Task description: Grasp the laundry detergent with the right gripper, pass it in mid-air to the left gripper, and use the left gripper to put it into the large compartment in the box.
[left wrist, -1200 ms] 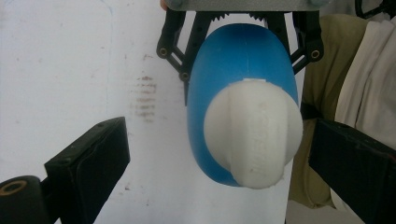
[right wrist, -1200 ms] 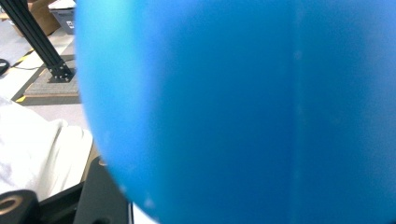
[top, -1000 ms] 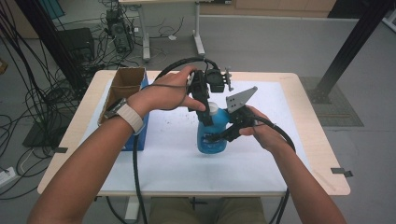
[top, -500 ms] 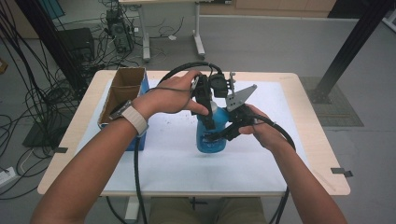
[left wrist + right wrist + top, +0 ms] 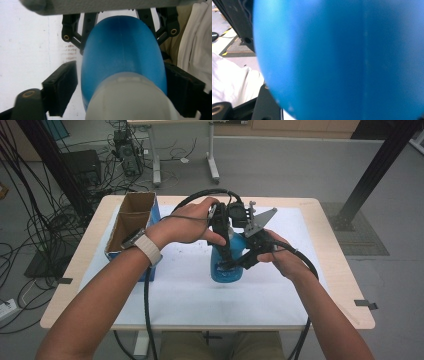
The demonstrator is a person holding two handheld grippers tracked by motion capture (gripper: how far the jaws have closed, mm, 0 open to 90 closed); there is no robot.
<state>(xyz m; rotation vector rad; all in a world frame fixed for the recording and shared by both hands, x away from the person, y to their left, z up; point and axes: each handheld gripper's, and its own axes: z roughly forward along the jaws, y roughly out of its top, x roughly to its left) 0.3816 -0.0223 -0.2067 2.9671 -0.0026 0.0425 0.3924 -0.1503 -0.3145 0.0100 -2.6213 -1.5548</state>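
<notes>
A blue bottle [image 5: 225,268] with a white cap stands upright on the white sheet at the table's middle. My right gripper [image 5: 236,264] comes in from the right, shut on the bottle's body. In the right gripper view the blue wall [image 5: 337,60] is close up beside one finger [image 5: 265,105]. My left gripper [image 5: 225,239] points down over the bottle's top. Its jaws have just been closing around the bottle [image 5: 122,50] below the cap. A thin gap still shows at its left pad [image 5: 62,87]. The right gripper's jaws [image 5: 120,25] show farther down.
An open cardboard box [image 5: 131,220] with a blue side stands at the table's left. The white sheet [image 5: 200,295] covers most of the wooden table [image 5: 345,285]. Cables, a desk leg and a black post are on the floor beyond. White cloth [image 5: 195,40] lies past the near edge.
The left hand has settled slightly lower over the bottle's top. The right hand and the bottle have stayed in place.
</notes>
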